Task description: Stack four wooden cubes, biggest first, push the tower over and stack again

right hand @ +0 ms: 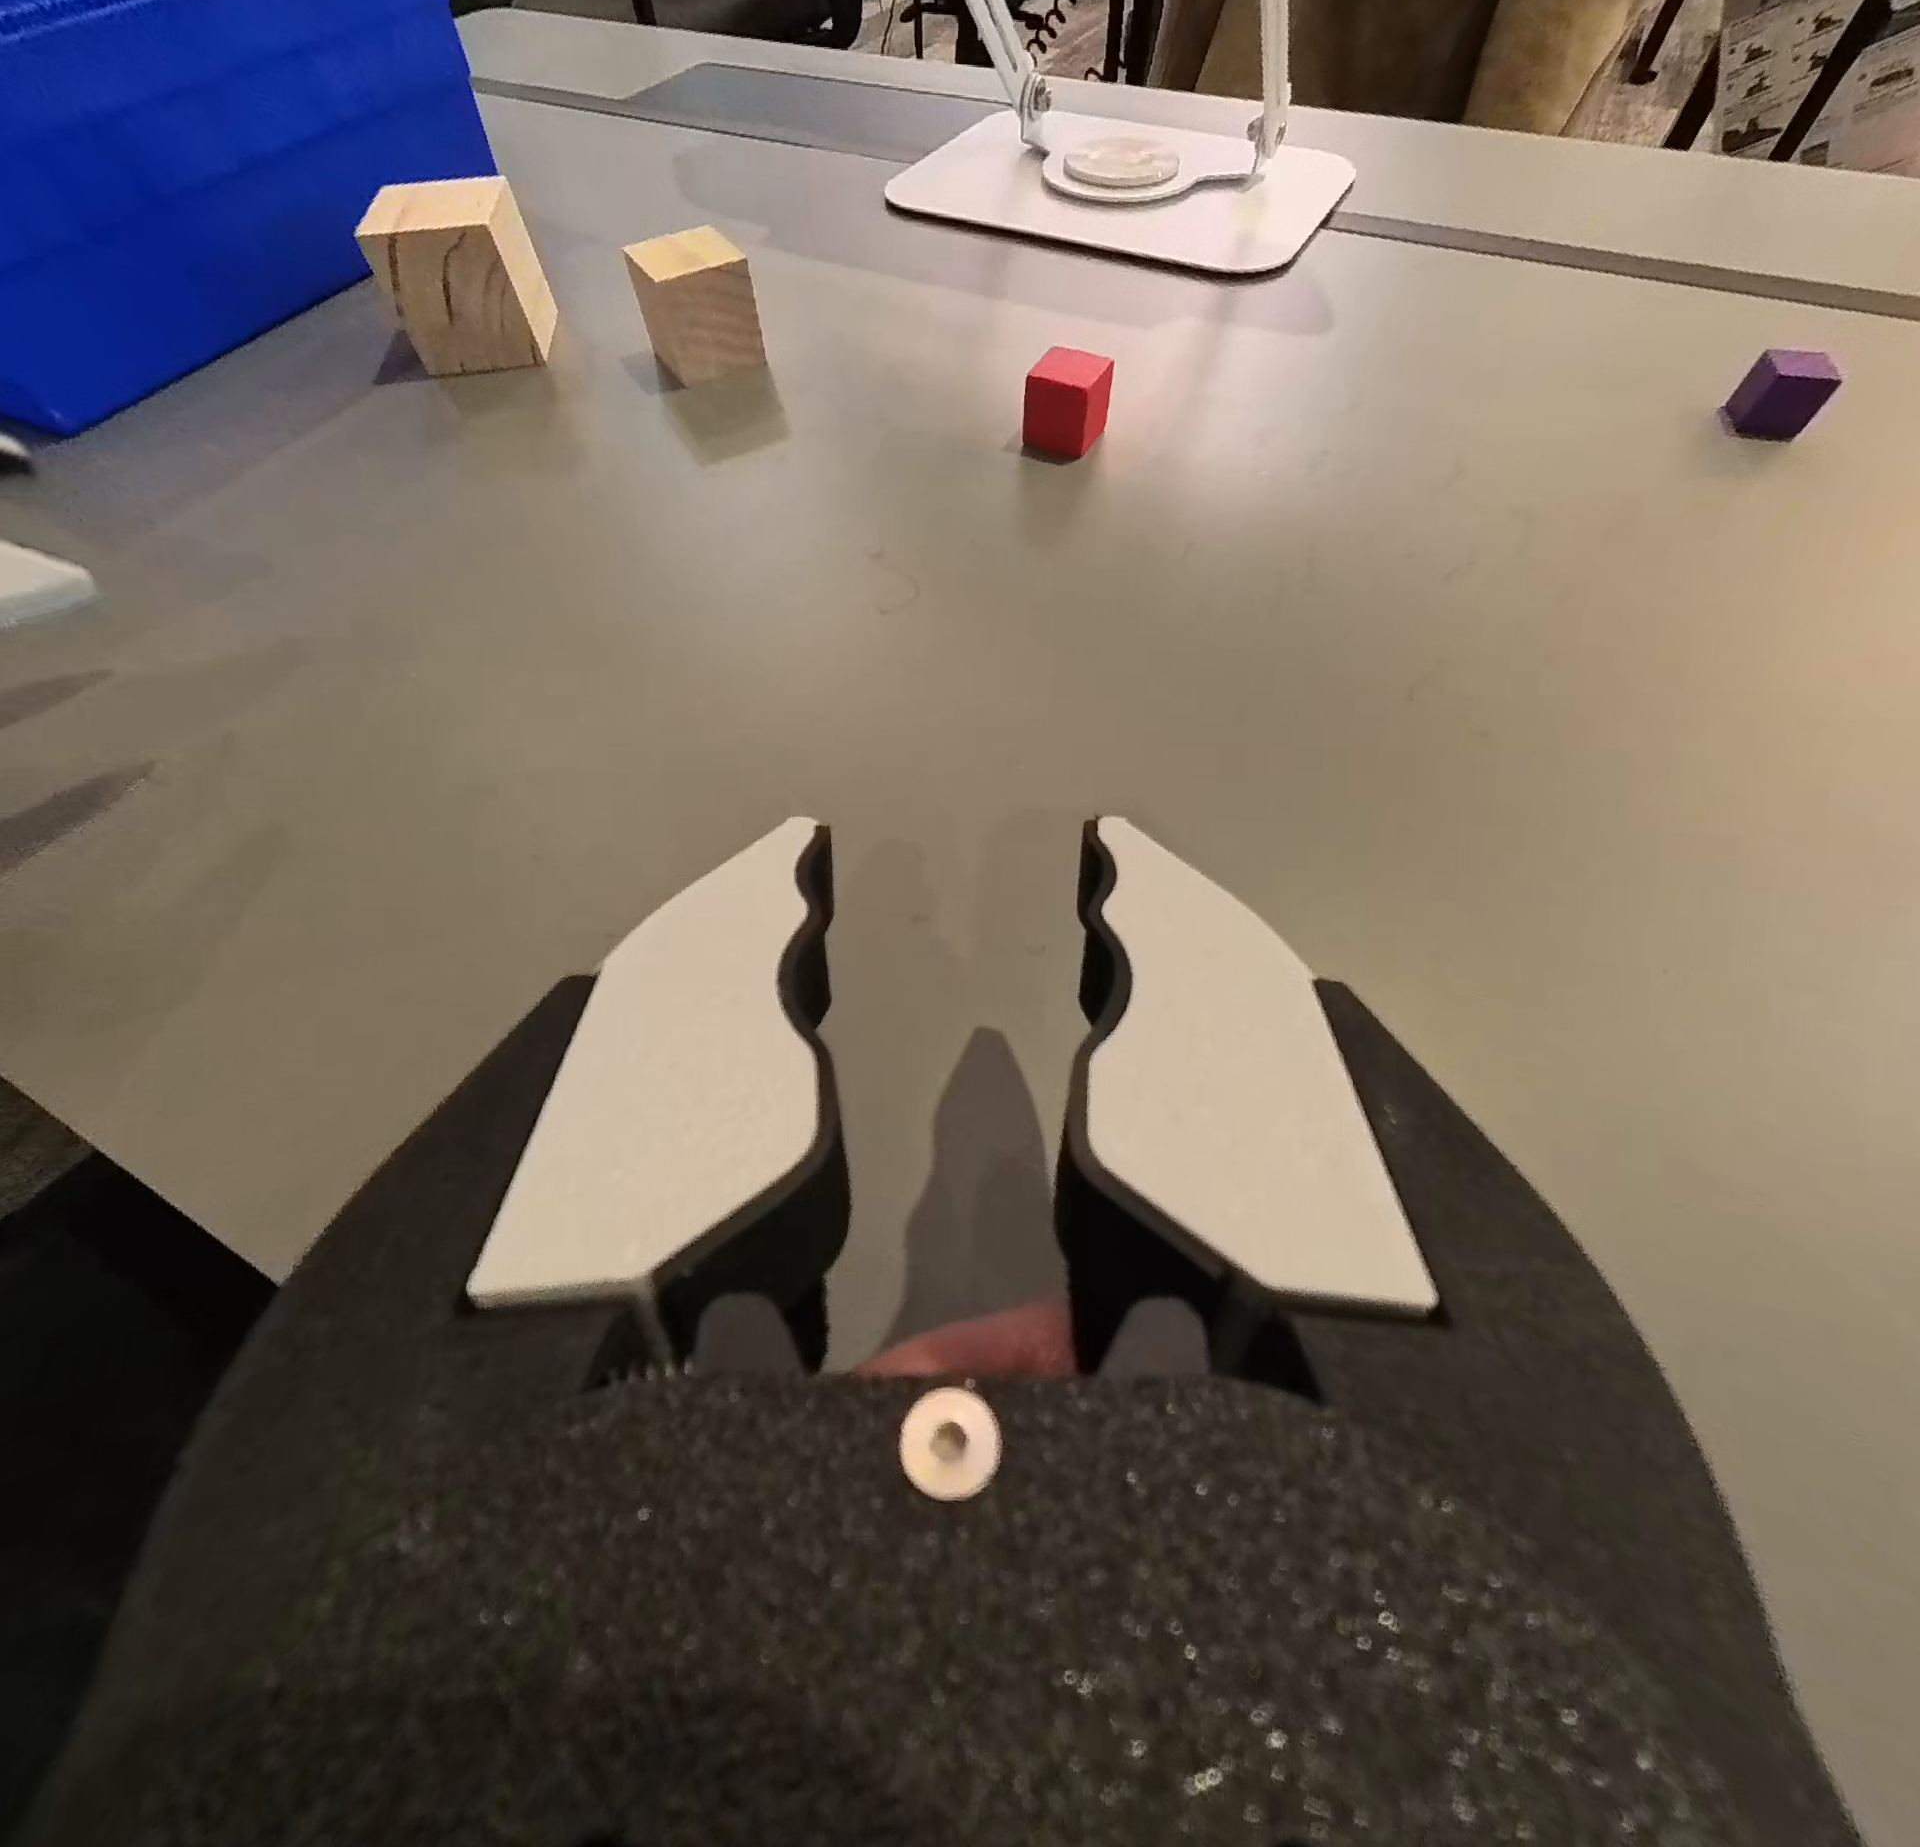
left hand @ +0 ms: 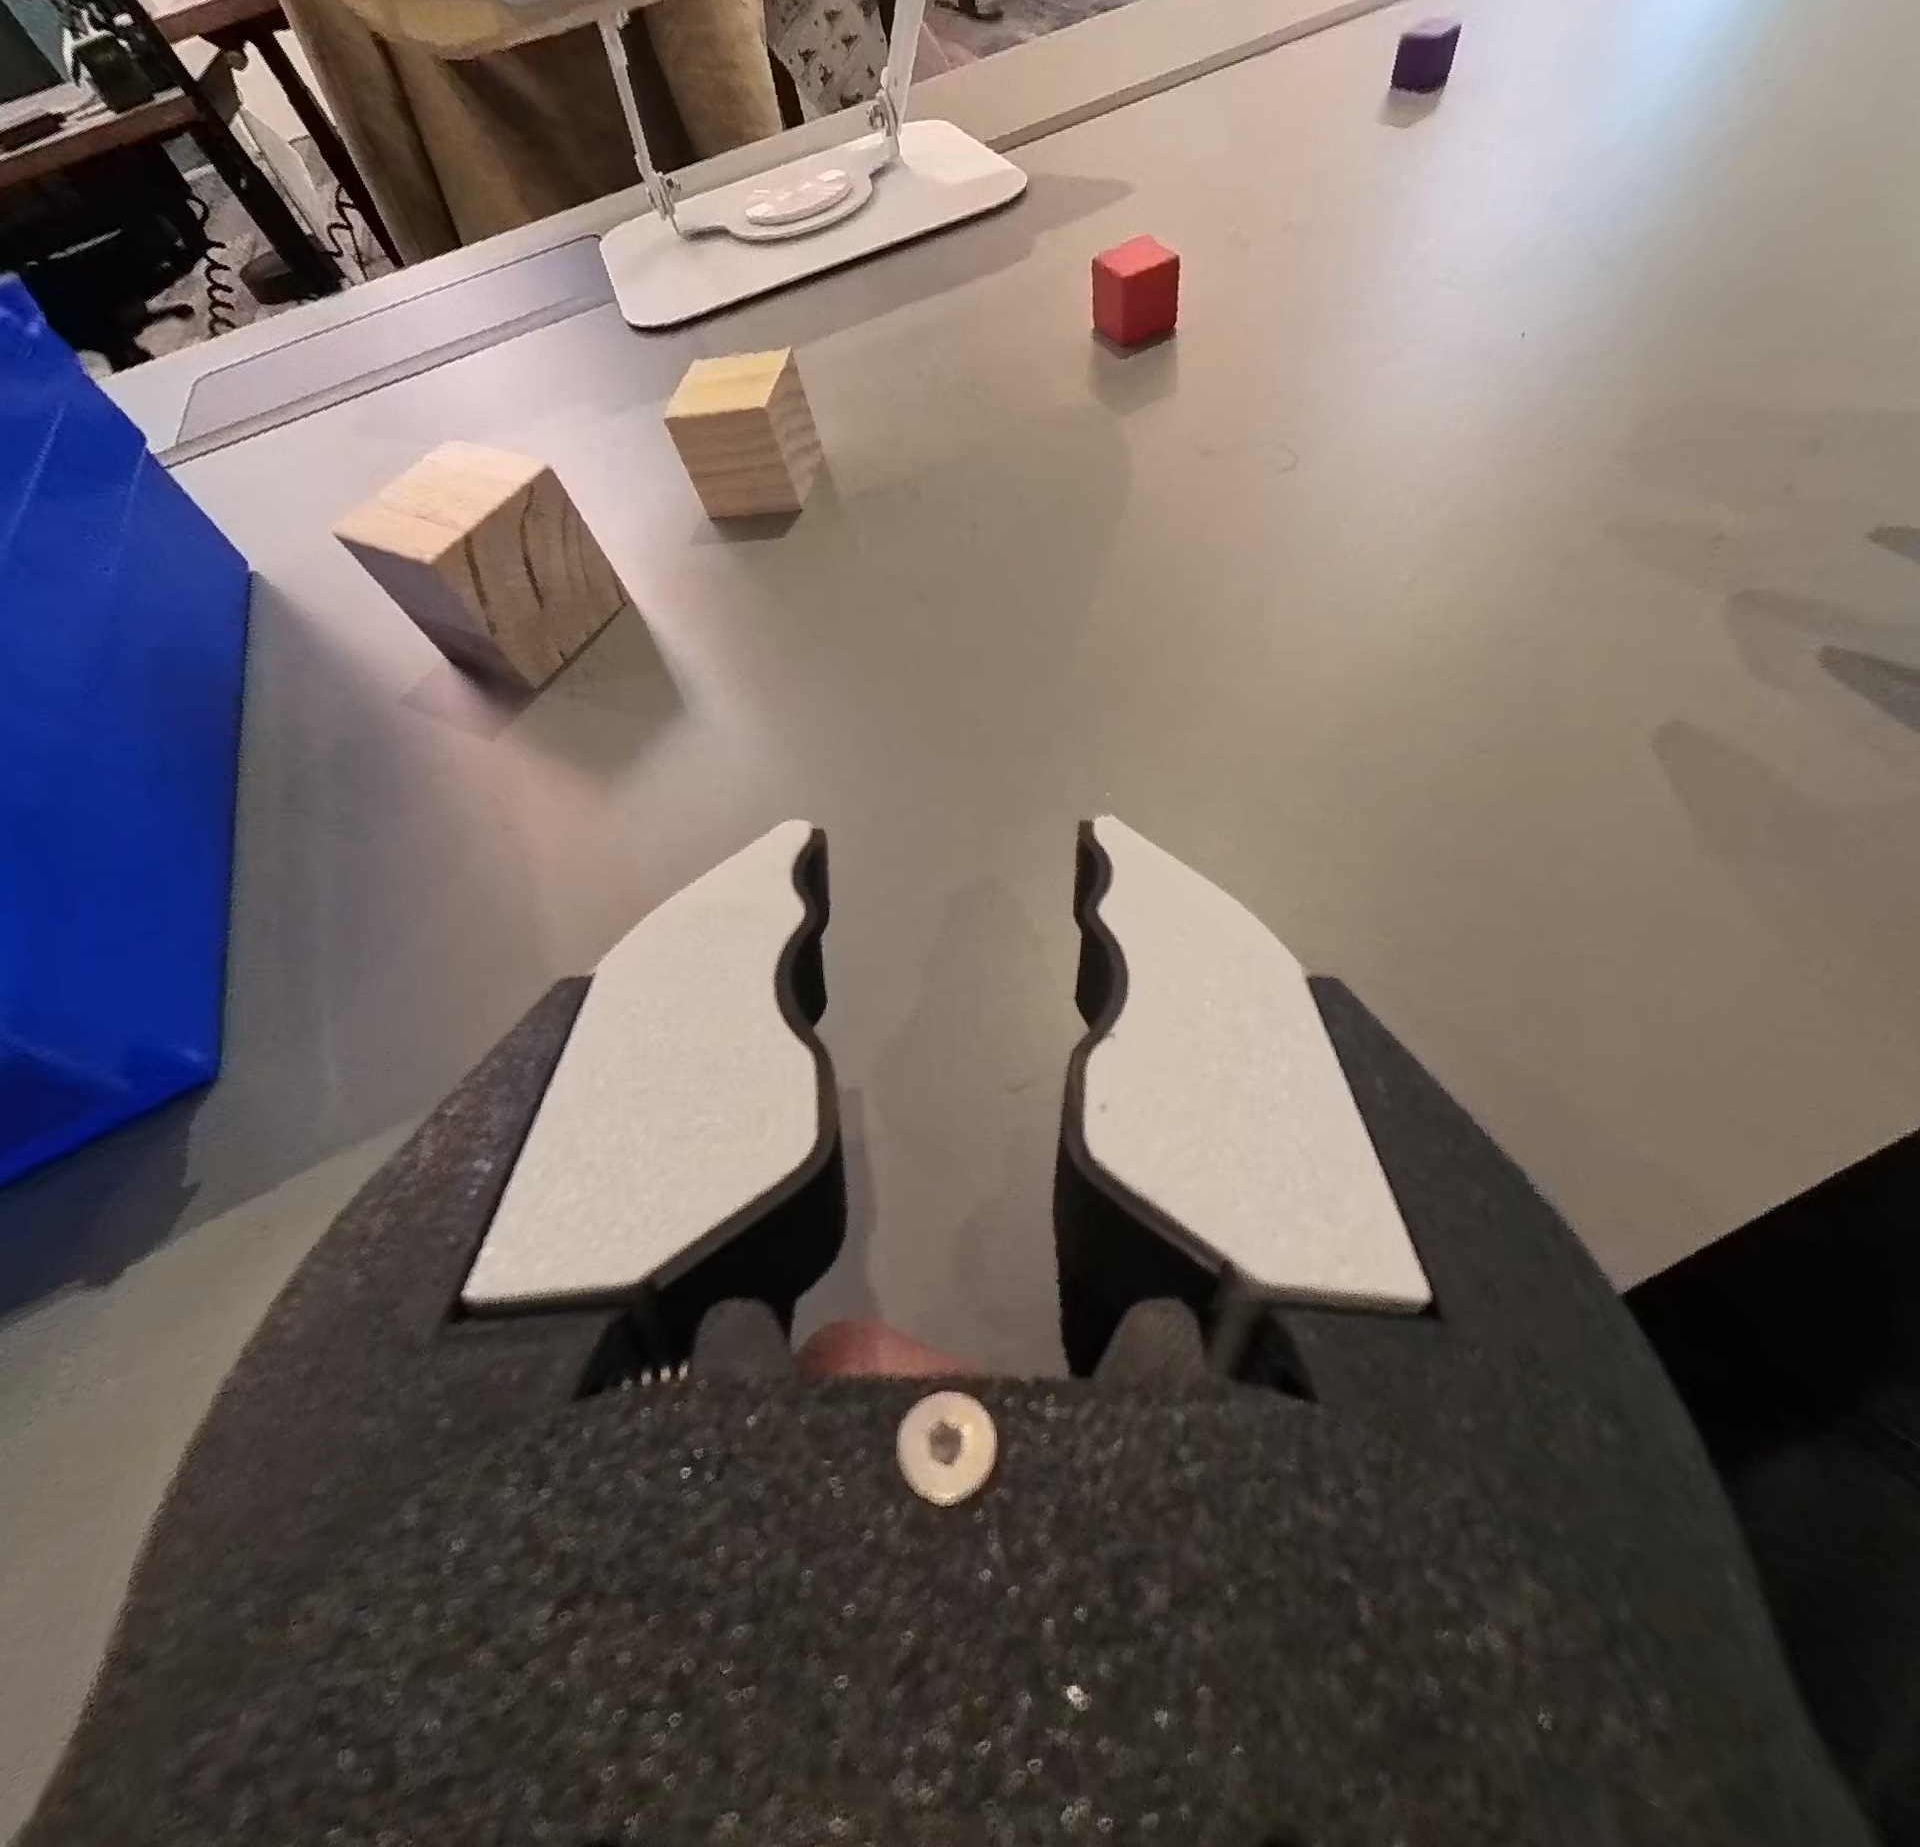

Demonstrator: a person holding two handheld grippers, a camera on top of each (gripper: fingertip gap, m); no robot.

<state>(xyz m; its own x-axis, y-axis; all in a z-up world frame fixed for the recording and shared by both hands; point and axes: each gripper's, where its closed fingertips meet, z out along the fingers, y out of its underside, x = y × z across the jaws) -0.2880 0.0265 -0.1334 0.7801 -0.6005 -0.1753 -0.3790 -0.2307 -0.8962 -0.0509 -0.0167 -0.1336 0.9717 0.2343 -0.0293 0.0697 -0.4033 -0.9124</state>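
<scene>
No tower stands. Four cubes sit apart on the grey table (right hand: 1351, 758): the big wooden cube (right hand: 457, 275) at upper left beside the blue bin (right hand: 208, 166), the smaller wooden cube (right hand: 694, 303) just right of it, the red cube (right hand: 1067, 396) at upper centre, the purple cube (right hand: 1782, 394) at far right. The left gripper (left hand: 953, 852) and right gripper (right hand: 956, 852) are both released and empty. Judgement: all stacking remains.

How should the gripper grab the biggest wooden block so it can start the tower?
Probably from above, closing on two opposite flat sides of the biggest block. It rests flat on the table, apart from the smaller wooden block, so both sides are free. The left gripper looks nearer to it, open and empty; the blue bin crowds one side.
</scene>
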